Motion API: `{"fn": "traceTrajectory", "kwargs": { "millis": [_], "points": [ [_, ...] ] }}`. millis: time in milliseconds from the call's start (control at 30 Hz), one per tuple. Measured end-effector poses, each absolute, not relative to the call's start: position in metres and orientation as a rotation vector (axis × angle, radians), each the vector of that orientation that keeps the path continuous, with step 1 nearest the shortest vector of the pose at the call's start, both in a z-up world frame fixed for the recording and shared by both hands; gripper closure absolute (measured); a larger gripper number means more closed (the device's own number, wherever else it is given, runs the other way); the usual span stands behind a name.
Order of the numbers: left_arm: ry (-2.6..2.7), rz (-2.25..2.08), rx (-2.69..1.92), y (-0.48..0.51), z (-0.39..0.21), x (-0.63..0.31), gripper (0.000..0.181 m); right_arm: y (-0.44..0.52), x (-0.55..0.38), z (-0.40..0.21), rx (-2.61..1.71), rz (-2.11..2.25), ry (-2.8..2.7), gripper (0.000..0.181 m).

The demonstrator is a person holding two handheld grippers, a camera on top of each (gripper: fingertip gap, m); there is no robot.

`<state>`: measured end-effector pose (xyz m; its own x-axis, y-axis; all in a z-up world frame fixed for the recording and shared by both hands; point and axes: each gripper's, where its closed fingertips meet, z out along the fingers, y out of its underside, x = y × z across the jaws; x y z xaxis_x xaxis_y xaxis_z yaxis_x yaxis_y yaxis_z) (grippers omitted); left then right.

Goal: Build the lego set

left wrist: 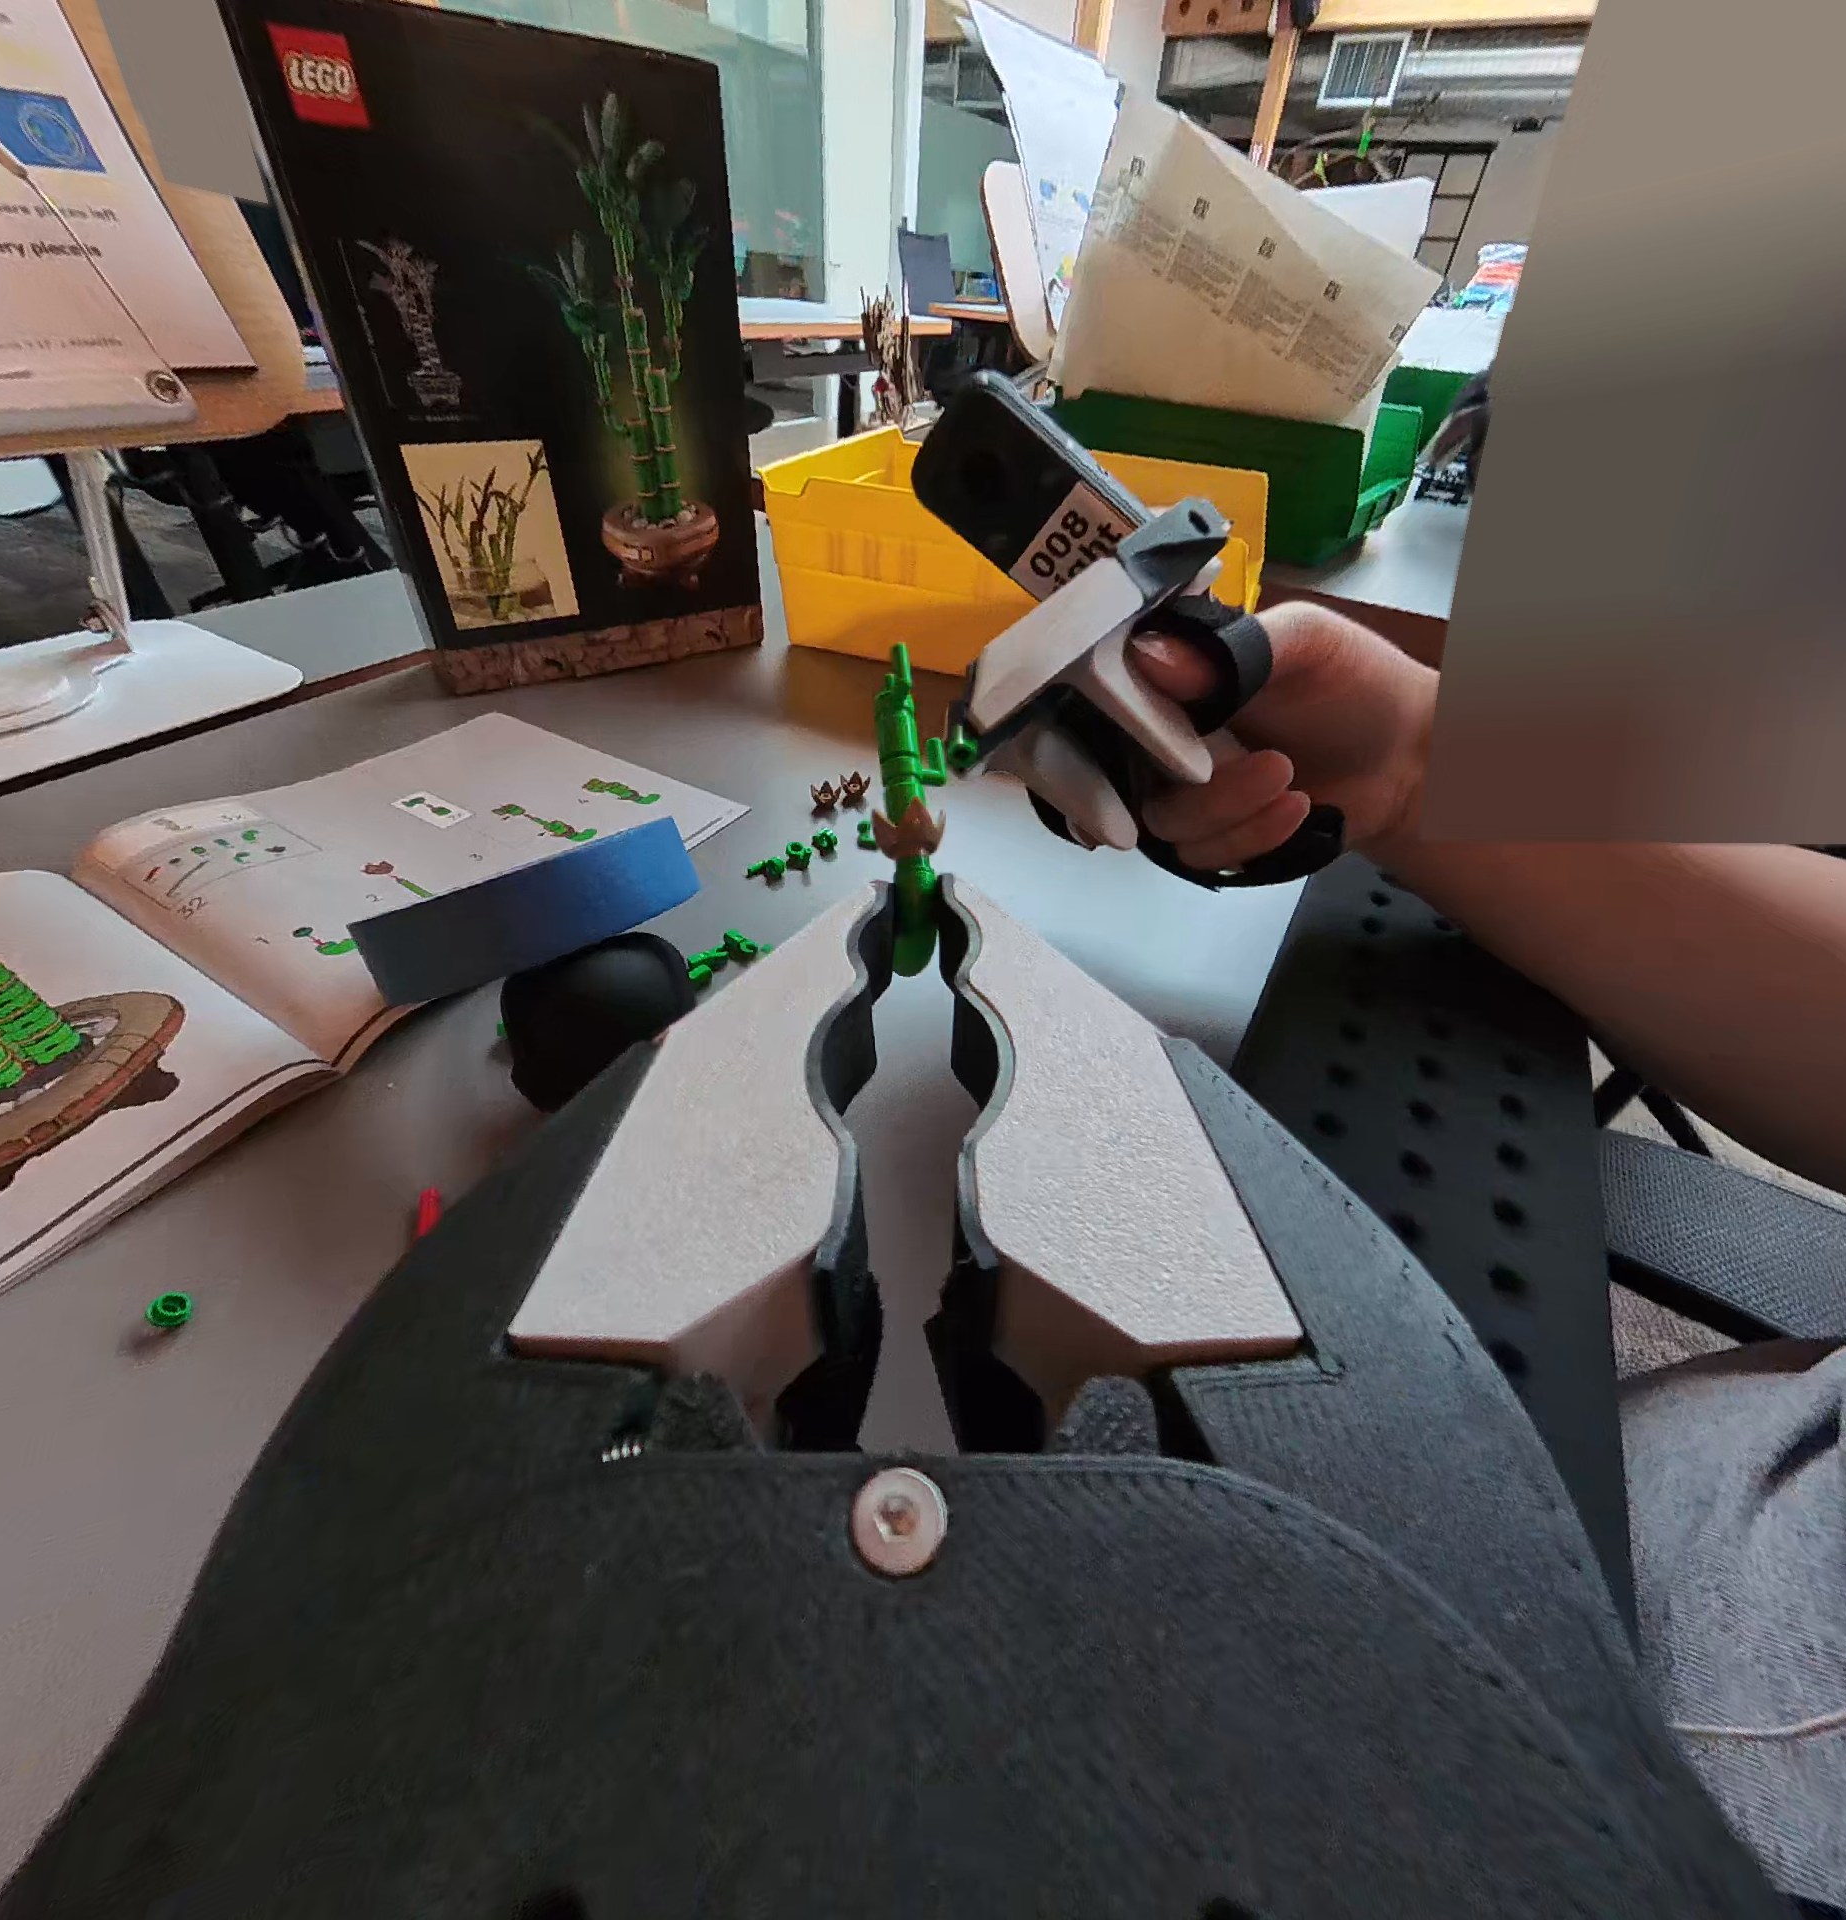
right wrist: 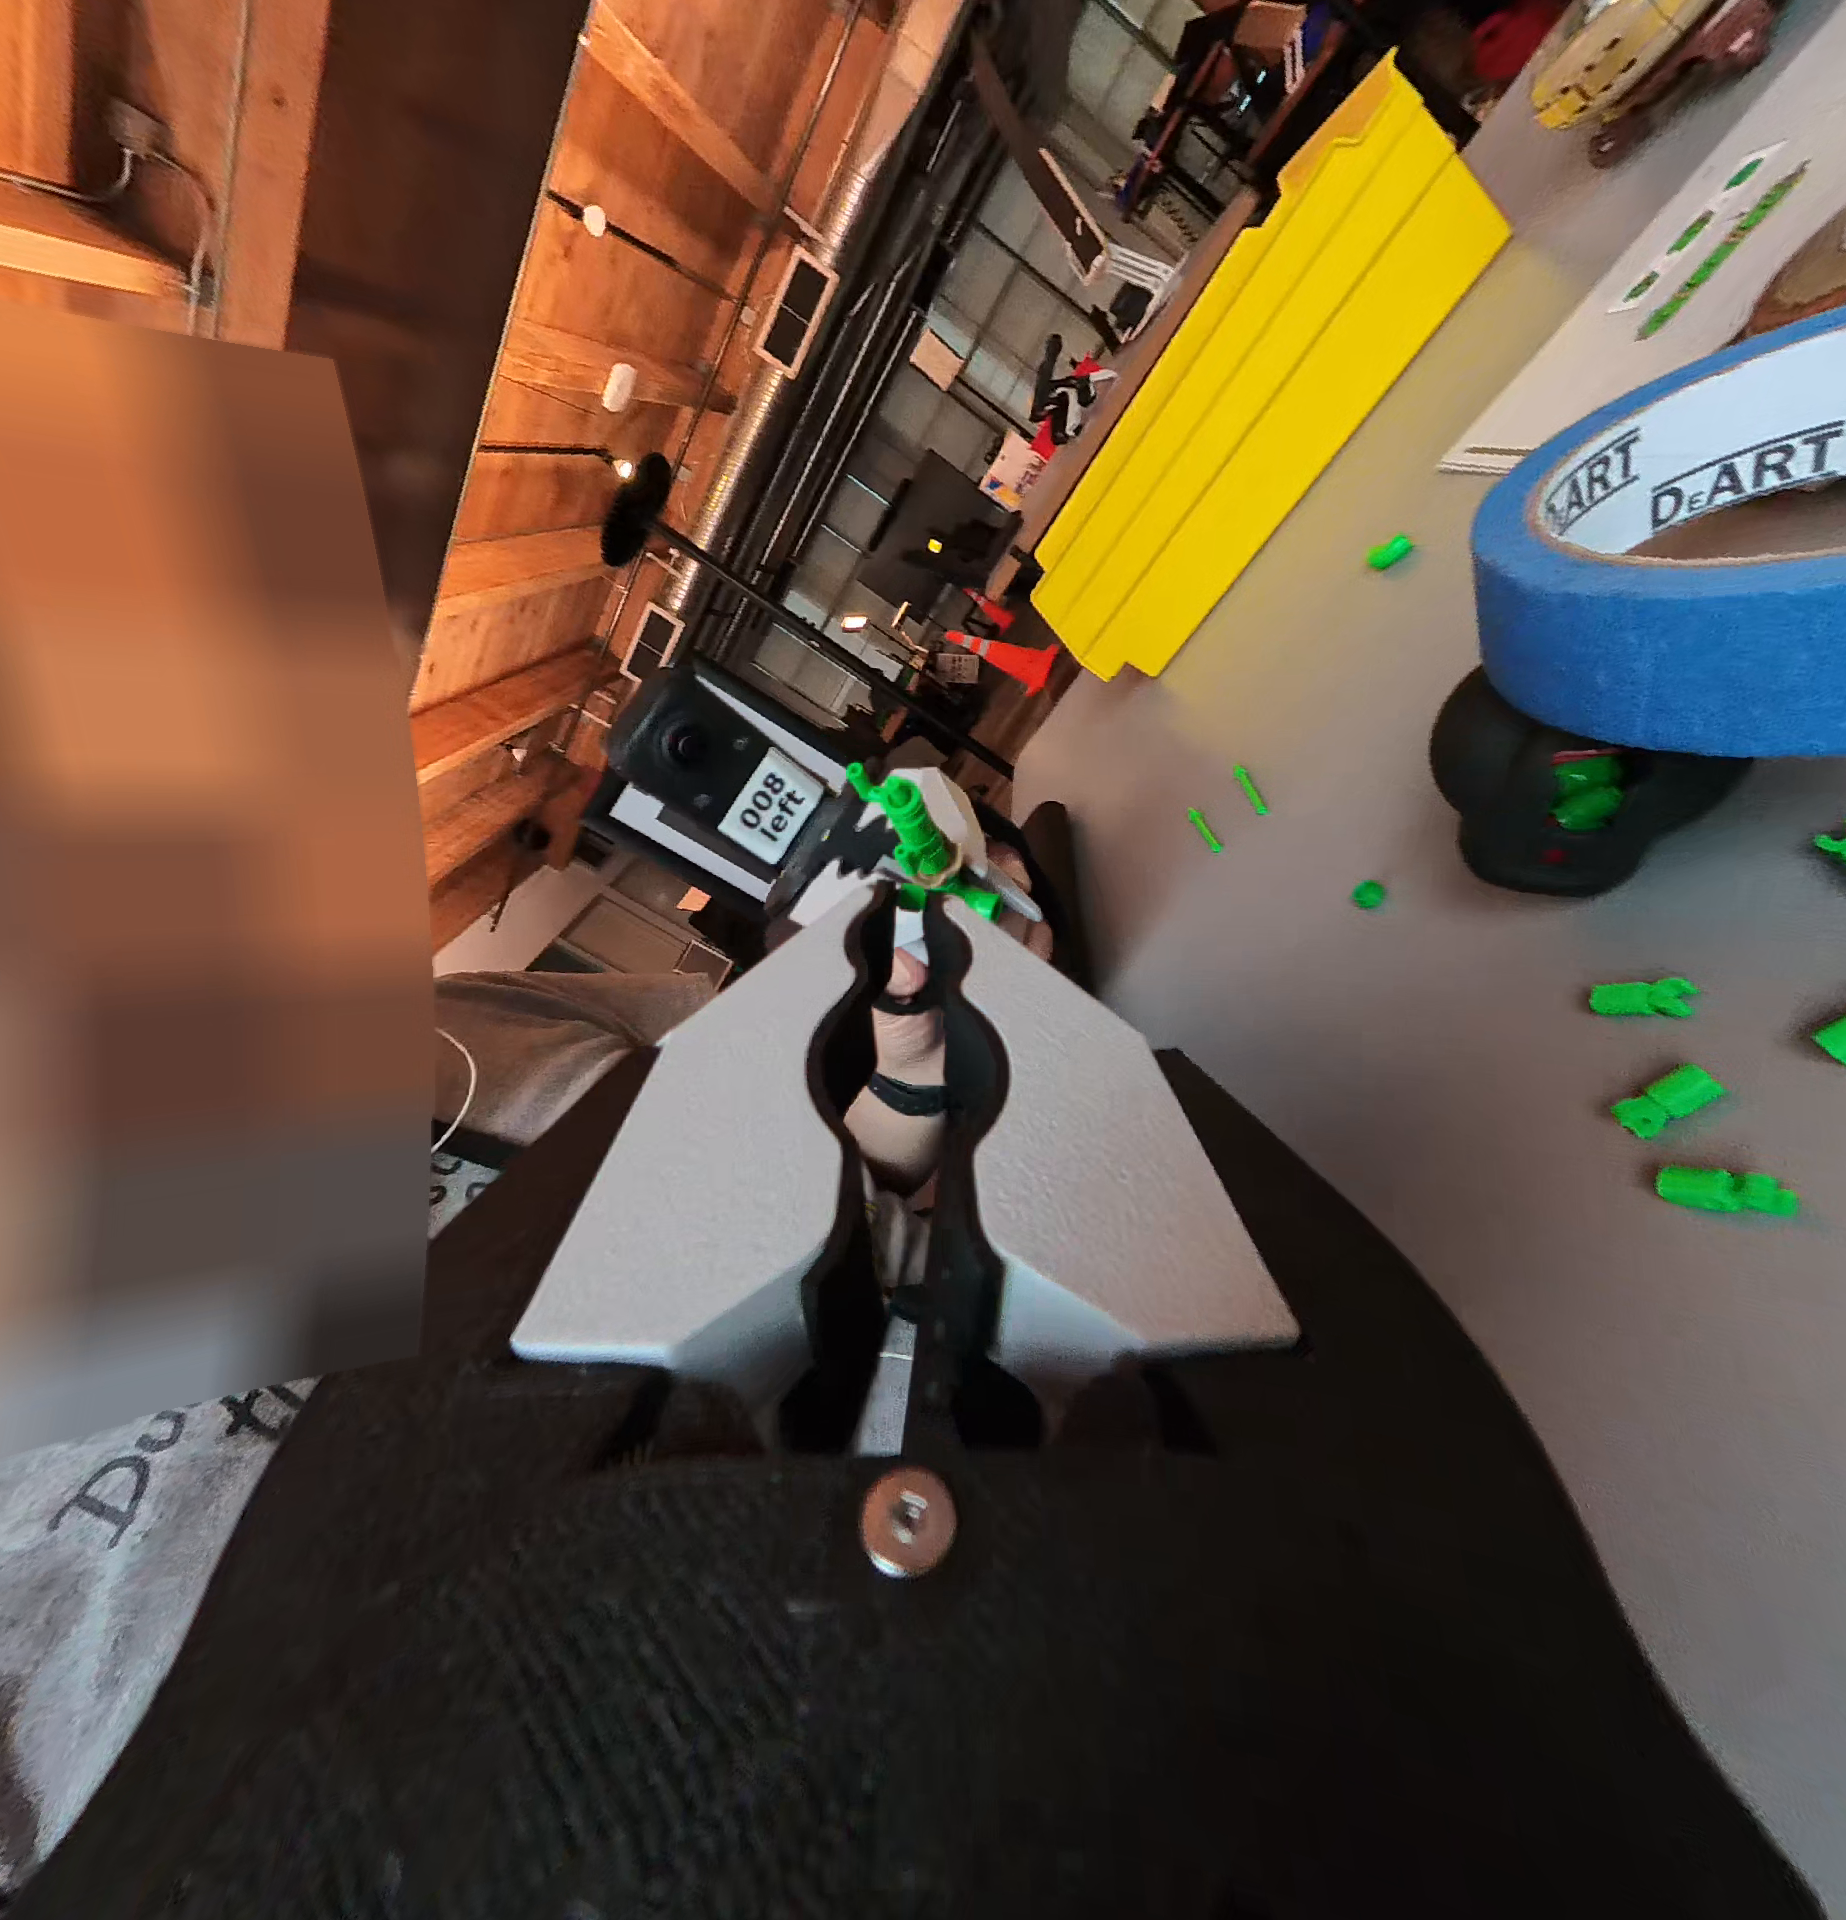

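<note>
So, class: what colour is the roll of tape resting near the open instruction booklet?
Blue; the roll of tape shows best in the right wrist view.

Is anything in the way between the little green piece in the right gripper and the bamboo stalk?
Nothing visible is in the way. The left gripper holds the green bamboo stalk upright above the table. The right gripper holds its small green piece right beside the stalk's side clip, with only open air between.

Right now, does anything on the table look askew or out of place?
Yes: the blue tape roll sits tilted, one edge propped on a black rounded object, the other on the open instruction booklet. Loose green pieces lie scattered on the table. Nothing looks damaged.
</note>
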<state>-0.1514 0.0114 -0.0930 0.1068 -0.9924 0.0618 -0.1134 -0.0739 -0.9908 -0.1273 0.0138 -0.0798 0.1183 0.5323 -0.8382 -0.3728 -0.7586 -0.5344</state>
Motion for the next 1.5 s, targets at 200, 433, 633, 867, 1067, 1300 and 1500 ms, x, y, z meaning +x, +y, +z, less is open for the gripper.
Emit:
{"fn": "traceTrajectory", "kwargs": {
  "millis": [200, 433, 633, 867, 1067, 1300, 1500],
  "points": [
    [1.23, -1.125, -1.433, 0.009, -0.102, -0.147, 0.176, 0.015, -0.127, -0.083, -1.757, 1.687, -0.164, 0.18],
    [1.264, -1.098, -1.438, 0.007, -0.106, -0.145, 0.176, 0.015, -0.126, -0.088, -1.791, 1.656, -0.17, 0.179],
    [1.333, -1.073, -1.46, 0.004, -0.115, -0.144, 0.176, 0.011, -0.125, -0.096, -1.854, 1.637, -0.198, 0.179],
    [1.466, -1.087, -1.521, -0.001, -0.132, -0.146, 0.176, 0.003, -0.127, -0.114, -1.974, 1.632, -0.24, 0.18],
    [1.532, -1.093, -1.578, 0.0, -0.144, -0.151, 0.176, 0.001, -0.13, -0.131, -2.047, 1.63, -0.234, 0.18],
    [1.638, -0.998, -1.553, -0.002, -0.158, -0.155, 0.176, -0.004, -0.134, -0.149, -2.087, 1.709, -0.206, 0.179],
    [1.748, -0.908, -1.514, -0.006, -0.172, -0.161, 0.175, -0.01, -0.14, -0.163, -2.135, 1.736, -0.236, 0.179]
  ]
}}
